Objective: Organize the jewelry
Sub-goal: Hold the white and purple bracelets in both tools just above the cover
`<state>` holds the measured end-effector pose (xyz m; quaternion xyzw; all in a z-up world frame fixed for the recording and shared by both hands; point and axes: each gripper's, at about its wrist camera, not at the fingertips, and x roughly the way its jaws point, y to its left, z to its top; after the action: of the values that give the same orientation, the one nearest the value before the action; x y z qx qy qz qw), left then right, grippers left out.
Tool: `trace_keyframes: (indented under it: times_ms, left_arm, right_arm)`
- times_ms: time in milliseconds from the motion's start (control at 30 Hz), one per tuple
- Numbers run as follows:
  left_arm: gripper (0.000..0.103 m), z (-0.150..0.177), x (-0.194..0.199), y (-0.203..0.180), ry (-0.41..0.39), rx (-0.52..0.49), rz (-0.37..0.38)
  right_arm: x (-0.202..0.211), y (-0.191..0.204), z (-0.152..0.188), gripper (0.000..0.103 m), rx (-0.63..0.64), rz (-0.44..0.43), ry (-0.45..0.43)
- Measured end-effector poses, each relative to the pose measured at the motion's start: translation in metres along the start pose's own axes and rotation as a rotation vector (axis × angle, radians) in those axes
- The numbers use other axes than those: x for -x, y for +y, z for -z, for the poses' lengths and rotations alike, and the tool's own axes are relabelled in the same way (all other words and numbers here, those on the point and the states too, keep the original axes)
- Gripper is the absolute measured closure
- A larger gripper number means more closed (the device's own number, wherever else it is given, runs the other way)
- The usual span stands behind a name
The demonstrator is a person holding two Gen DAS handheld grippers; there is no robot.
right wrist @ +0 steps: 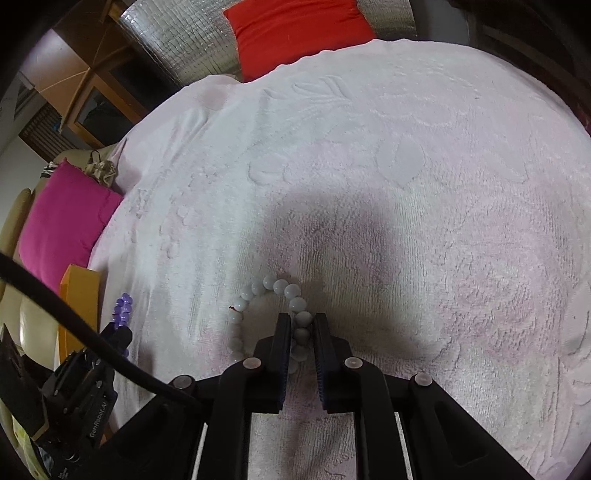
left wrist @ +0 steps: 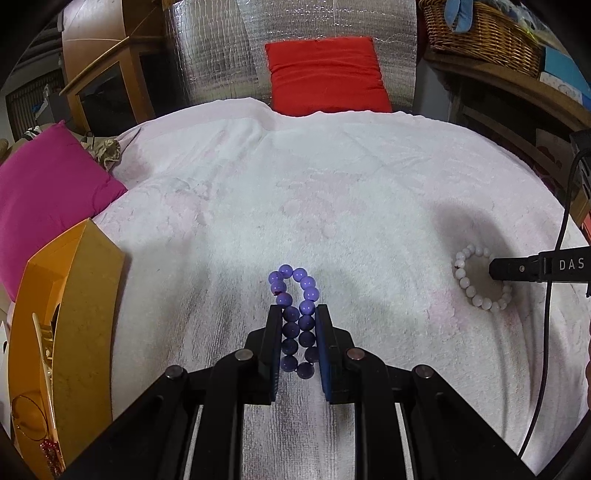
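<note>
A purple bead bracelet (left wrist: pixel 295 317) is squeezed into a narrow loop between the fingers of my left gripper (left wrist: pixel 298 314), which is shut on it just above the white towel (left wrist: pixel 332 192). A white bead bracelet (right wrist: pixel 280 310) lies on the towel; my right gripper (right wrist: pixel 300 321) is shut on its right side. In the left wrist view the white bracelet (left wrist: pixel 480 284) lies at the right, with my right gripper's tip (left wrist: pixel 496 267) on it. In the right wrist view the purple bracelet (right wrist: pixel 123 306) and my left gripper (right wrist: pixel 118 338) show at the left.
An orange jewelry box (left wrist: pixel 74 314) stands at the towel's left edge, holding a gold clip and a red chain. A magenta cushion (left wrist: pixel 48 177) lies left, a red cushion (left wrist: pixel 325 74) at the back. A wicker basket (left wrist: pixel 480 33) sits on shelves at the right. A black cable (left wrist: pixel 546 332) hangs at the right.
</note>
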<state>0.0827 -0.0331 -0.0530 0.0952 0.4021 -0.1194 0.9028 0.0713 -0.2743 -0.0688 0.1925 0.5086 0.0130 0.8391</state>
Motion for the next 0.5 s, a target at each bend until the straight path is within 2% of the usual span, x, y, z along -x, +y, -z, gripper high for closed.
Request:
trace_keyframes:
  times_ms: [500]
  left_arm:
    - [0.084,0.007,-0.022,0.002,0.074,-0.009,-0.047]
  right_arm:
    - [-0.002,-0.001,0.003,0.087,0.048,-0.013,-0.023]
